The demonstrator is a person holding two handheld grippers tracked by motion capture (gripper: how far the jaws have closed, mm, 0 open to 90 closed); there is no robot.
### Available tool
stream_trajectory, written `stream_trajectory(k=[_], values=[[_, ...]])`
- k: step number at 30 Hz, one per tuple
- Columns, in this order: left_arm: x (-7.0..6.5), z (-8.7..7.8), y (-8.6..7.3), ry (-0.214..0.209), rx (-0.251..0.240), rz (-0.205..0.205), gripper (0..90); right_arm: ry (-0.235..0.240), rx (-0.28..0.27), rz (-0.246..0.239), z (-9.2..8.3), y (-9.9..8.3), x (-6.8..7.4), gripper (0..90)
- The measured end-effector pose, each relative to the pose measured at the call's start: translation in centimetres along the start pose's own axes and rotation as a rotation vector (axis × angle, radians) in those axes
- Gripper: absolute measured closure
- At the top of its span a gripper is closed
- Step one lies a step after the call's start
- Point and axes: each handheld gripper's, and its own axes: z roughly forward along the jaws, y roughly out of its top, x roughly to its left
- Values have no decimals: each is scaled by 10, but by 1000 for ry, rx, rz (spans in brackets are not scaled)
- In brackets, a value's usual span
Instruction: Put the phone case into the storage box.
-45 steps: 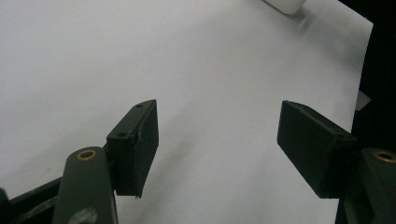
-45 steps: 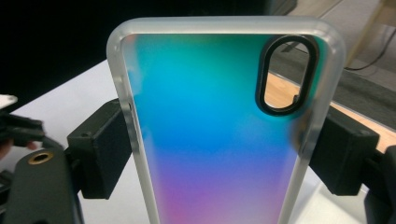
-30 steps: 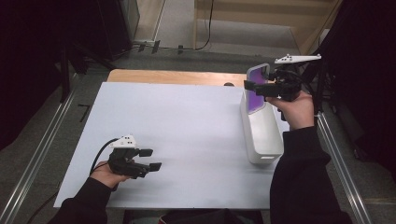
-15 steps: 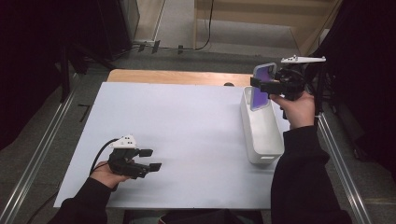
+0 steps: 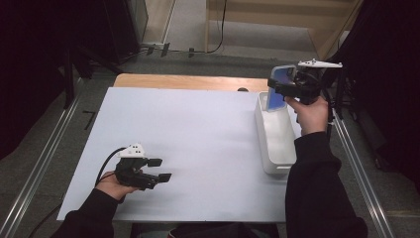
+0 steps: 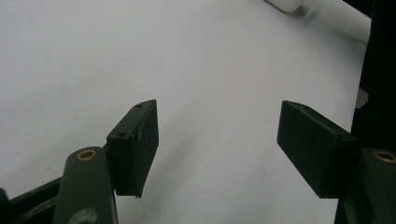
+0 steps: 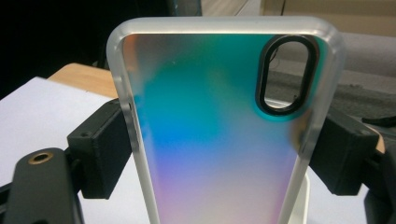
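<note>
My right gripper (image 5: 278,88) is shut on an iridescent phone case (image 5: 278,87), held upright above the far end of a white bin (image 5: 274,140) at the table's right. In the right gripper view the phone case (image 7: 219,135) shows a frosted rim and a black oval camera cutout, and both jaws press its side edges. My left gripper (image 5: 159,169) rests low over the white table (image 5: 198,134) at the front left, open. The left gripper view has the gripper (image 6: 217,144) with its jaws wide apart and only the white surface between them.
A wooden board edge (image 5: 188,81) runs along the table's far side. Metal rails (image 5: 44,163) flank the table on the left and on the right, rail (image 5: 359,173). Dark equipment stands at the far left and right.
My right gripper has lifted the phone case up out of the bin and turned it more upright. The left gripper has stayed put.
</note>
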Motion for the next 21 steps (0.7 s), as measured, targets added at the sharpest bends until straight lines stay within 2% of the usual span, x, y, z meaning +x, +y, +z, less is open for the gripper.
stream_trajectory(k=[13, 21], values=[[0, 0, 0, 4, 4, -2, 291, -68, -84, 2, 16, 0, -4, 151], [0, 0, 0, 1, 6, 0, 291, -103, -89, 13, 29, -2, -7, 151]])
